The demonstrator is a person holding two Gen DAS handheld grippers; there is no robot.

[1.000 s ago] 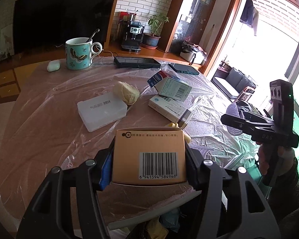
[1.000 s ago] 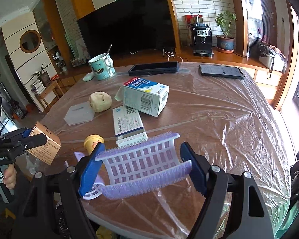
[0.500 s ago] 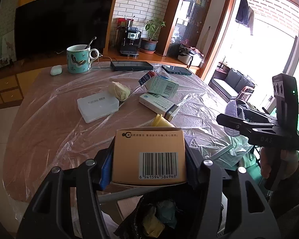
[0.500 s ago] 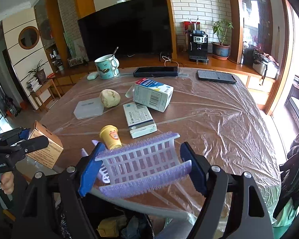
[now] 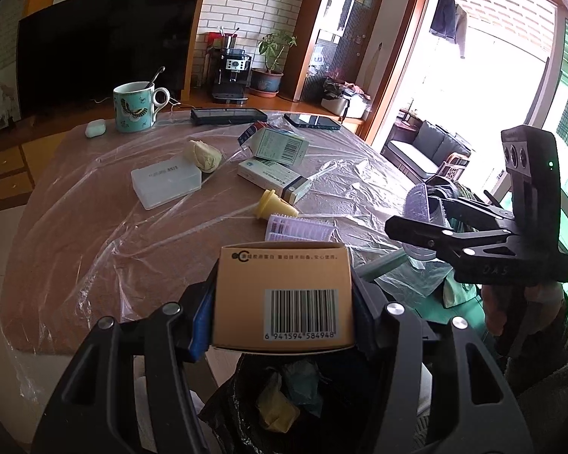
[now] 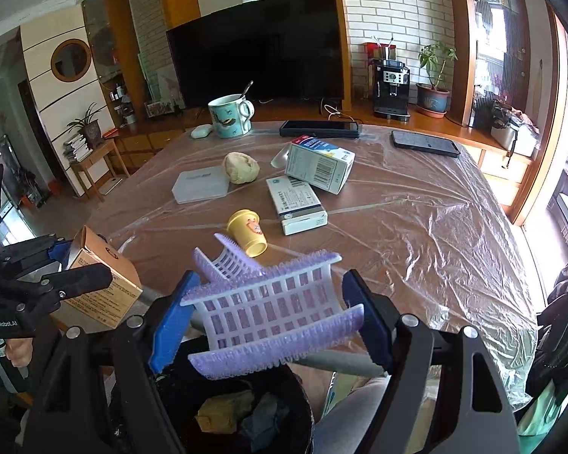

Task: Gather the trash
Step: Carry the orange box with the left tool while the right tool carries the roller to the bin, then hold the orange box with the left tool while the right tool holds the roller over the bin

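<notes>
We start with the big table (image 6: pixel 416 234), which wears a clear plastic sheet, likely to keep it clean. Just off its near edge sits the black trash bag (image 6: pixel 246 416), open at the top, with scraps already inside. That is where the trash goes, so we hold both things right above it.

Our left gripper (image 5: pixel 282 302) has its jaws shut tight on the brown box (image 5: pixel 282 295), barcode side facing us. Our right gripper (image 6: pixel 269 314) has its jaws squeezed on the purple roller (image 6: pixel 272 310) (a bendy plastic net that curls in the grip). We think the next step is to let both go so they fall into the bag.

More trash waits on the table. In the middle lie two white boxes (image 6: pixel 318 166), one leaning on the other. Left of them are a clear flat case (image 6: pixel 200 187) and a pale crumpled ball (image 6: pixel 241 167). Nearer to us lies a small yellow cup (image 6: pixel 248 232) on its side, and one more purple roller (image 5: pixel 299 229) beside it.

At the far side stand a mug (image 6: pixel 229 117) and two phones (image 6: pixel 320 128). We guess those are not trash.
</notes>
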